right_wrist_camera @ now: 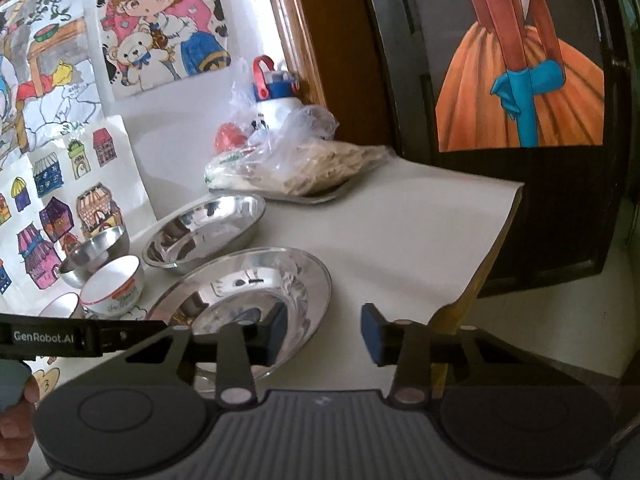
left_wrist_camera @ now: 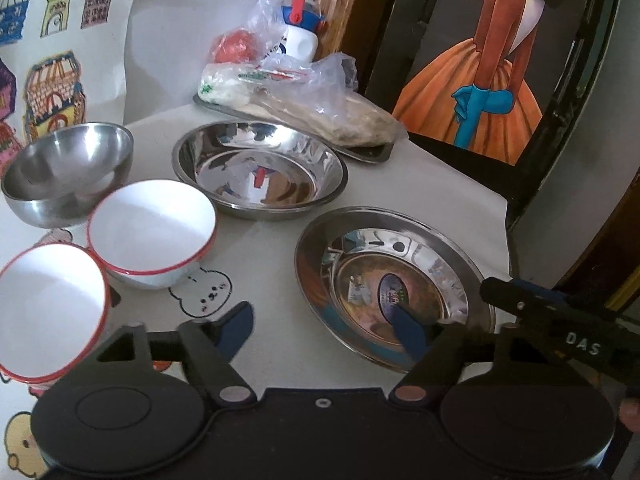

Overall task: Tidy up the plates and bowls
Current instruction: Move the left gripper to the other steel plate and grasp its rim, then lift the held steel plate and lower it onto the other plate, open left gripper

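**Both grippers at the near steel plate**

Grippers first: our left gripper [left_wrist_camera: 324,328] stands apart, one pad over the wide steel plate [left_wrist_camera: 394,288]; our right gripper [right_wrist_camera: 324,334] is apart too, its left pad over that plate's rim. We see bare table [right_wrist_camera: 400,232] rightward to its edge. Beyond sit a deep steel dish [left_wrist_camera: 260,170], steel bowl [left_wrist_camera: 66,172] and two red-rimmed white bowls [left_wrist_camera: 150,232].

Before my matt black plastic tongs [left_wrist_camera: 324,326] lie two mirror-bright steel plates [left_wrist_camera: 394,288], a duller brushed steel bowl [left_wrist_camera: 68,172], two glossy white enamel-looking bowls [left_wrist_camera: 150,226] with red rims, crinkled clear plastic bags [left_wrist_camera: 304,80], all on a smooth matt pale surface [left_wrist_camera: 420,184].
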Demonstrator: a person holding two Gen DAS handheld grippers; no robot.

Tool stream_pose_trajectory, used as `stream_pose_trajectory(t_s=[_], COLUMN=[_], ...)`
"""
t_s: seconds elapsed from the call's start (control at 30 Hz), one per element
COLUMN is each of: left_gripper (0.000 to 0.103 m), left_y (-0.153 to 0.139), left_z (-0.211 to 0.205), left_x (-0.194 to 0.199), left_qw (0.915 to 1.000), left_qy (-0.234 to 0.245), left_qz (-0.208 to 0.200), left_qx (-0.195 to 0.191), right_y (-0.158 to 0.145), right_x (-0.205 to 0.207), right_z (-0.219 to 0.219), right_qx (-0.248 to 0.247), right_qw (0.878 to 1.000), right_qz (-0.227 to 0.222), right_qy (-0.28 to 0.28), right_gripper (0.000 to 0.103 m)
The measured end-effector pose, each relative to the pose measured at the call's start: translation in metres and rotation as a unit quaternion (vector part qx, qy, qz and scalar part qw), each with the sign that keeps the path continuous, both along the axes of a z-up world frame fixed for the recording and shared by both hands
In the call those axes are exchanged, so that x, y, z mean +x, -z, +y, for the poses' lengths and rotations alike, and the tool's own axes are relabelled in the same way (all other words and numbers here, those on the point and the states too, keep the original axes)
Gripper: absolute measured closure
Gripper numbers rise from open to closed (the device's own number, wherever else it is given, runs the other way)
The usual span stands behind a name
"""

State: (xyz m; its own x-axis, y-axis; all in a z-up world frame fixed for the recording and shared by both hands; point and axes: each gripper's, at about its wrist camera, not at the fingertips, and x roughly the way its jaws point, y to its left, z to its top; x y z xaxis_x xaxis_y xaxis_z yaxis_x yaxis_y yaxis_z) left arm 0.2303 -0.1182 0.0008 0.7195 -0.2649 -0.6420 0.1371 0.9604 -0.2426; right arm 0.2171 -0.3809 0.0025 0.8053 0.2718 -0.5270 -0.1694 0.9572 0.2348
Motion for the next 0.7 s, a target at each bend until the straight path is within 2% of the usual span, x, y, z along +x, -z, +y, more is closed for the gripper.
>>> stream_pose_trajectory(t_s=[0.13, 0.37, 0.53, 0.6, 0.7], left_gripper=[0.050, 0.072, 0.080, 0.083, 0.084], left_y=[0.005, 0.008, 0.008, 0.009, 0.009], left_z=[0.003, 0.011, 0.011, 0.010, 0.010], left_x=[0.002, 0.007, 0.011, 0.011, 0.010], left_qw=[0.9999, 0.9990, 0.9982, 0.9980, 0.9979], left_qy=[-0.003, -0.010, -0.013, -0.016, -0.018], left_qz=[0.007, 0.016, 0.019, 0.017, 0.013], left_qx=[-0.015, -0.042, -0.055, -0.059, -0.061], right_y=[0.007, 0.009, 0.011, 0.012, 0.013], right_x=[0.001, 0.004, 0.005, 0.005, 0.003], right_z=[0.000, 0.002, 0.002, 0.001, 0.003], right_qx=[0.012, 0.028, 0.035, 0.045, 0.055], right_qw=[1.000, 0.999, 0.999, 0.999, 0.998], right_qz=[0.009, 0.016, 0.017, 0.016, 0.014], right_qy=[0.001, 0.006, 0.014, 0.014, 0.015], right_gripper=[0.069, 0.069, 0.069, 0.078, 0.083])
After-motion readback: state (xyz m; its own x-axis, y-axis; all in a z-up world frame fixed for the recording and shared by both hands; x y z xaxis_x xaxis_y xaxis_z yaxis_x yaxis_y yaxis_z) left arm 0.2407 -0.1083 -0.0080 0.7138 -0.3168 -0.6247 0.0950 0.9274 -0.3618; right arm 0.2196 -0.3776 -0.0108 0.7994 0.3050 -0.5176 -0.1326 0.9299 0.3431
